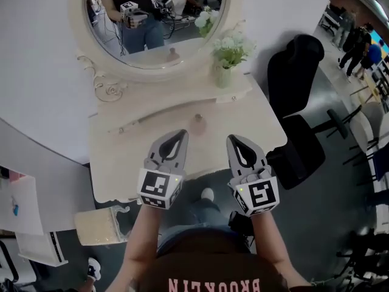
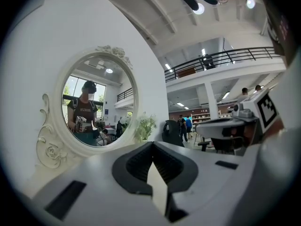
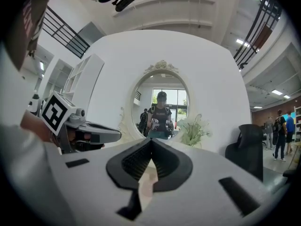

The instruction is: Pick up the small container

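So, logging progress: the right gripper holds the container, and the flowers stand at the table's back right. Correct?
No. The container stands on the table, ahead of the right gripper, which is shut and empty; the head view shows it. The flowers do stand back right.

Open office hall: mezzanine railing (image 2: pixel 221 58), office chair (image 1: pixel 301 102)
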A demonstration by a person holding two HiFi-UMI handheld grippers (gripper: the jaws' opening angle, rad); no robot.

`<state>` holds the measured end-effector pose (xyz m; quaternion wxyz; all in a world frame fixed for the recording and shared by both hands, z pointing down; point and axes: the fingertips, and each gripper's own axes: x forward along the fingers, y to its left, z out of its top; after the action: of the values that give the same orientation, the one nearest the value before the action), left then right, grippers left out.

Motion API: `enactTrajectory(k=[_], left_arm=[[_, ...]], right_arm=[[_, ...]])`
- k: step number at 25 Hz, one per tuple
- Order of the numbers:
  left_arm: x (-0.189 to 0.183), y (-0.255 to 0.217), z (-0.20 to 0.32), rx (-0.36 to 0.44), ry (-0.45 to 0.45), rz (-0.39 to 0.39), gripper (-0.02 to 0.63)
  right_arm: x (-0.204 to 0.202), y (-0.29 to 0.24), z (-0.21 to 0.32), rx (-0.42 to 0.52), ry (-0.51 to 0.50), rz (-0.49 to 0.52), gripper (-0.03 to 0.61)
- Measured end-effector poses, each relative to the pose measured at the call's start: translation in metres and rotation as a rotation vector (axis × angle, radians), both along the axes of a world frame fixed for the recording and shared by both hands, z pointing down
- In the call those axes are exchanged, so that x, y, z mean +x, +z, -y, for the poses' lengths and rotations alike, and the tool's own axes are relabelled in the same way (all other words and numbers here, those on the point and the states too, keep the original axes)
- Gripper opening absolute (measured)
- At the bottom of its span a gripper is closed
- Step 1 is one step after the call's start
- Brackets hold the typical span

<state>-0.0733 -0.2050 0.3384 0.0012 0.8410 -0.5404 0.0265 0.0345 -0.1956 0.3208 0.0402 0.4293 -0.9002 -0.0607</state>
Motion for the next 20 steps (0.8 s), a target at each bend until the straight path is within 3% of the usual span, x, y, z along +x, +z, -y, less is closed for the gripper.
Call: enactTrajectory(k=[6, 10, 12, 17, 20], left_arm=[[0.009, 0.011, 0.072, -0.040, -0.020, -0.014, 0.013], [0.018, 0.017, 0.101, -0.054, -0.005, -0.028, 0.272], [0.019, 0.020, 0.114, -0.056, -0.020, -0.024, 0.328], [0.013, 0.046, 0.141, -0.103, -0.053, 0.003, 0.339], [0.009, 0.076, 0.148, -0.174, -0.048, 0.011, 0.337]], right_arm=[[0.019, 0.000, 0.081, -0.005, -0.037, -0.003, -0.002], [0.033, 0.009, 0.115, -0.029, -0.029, 0.000, -0.002], [0.040, 0.015, 0.127, -0.044, -0.014, 0.007, -0.002], [0.050, 0.033, 0.149, -0.090, 0.018, 0.002, -0.002], [0.055, 0.051, 0.154, -0.136, 0.055, -0.001, -0.002]])
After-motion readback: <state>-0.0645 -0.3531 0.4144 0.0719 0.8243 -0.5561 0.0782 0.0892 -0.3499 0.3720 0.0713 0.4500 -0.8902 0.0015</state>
